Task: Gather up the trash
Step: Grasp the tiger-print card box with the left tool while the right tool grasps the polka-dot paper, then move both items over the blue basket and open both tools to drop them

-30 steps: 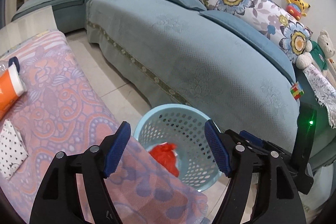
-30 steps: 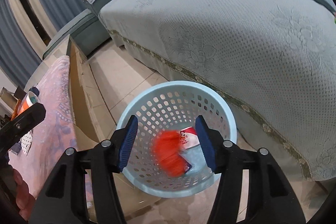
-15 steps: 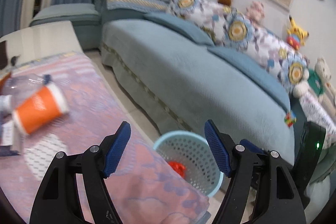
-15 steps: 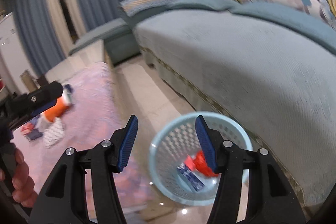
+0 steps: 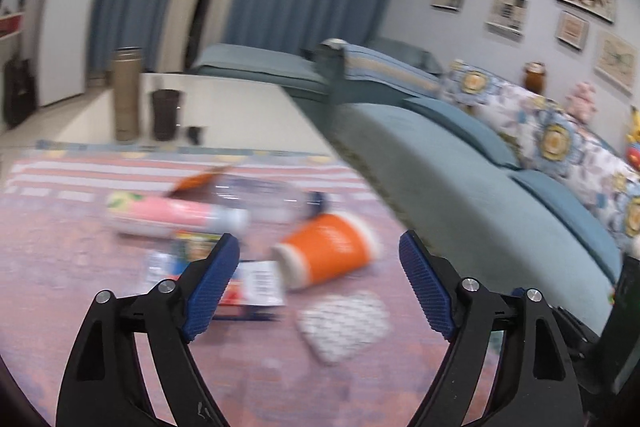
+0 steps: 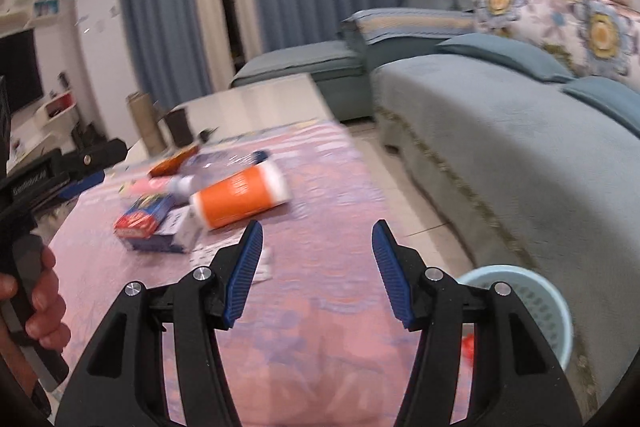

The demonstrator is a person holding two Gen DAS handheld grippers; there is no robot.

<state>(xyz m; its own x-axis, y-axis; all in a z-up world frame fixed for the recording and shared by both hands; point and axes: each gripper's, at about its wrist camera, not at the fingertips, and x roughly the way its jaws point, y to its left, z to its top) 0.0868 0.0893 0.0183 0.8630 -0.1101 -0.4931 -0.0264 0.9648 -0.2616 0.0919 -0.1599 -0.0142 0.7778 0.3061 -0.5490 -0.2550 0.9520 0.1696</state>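
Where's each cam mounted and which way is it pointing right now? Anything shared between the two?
Left wrist: rides the left gripper, looking forward over the pink tablecloth at the lying orange cup, curtains beyond; only its own two open fingers show.
Right wrist: rides the right gripper, facing across the table from nearer the blue basket; its open fingers show, plus the person's left hand at the picture's left edge.
Shared: orange cup, tablecloth, teal sofa.

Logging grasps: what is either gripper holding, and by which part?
Nothing is held: the left gripper and right gripper both have empty, open jaws.
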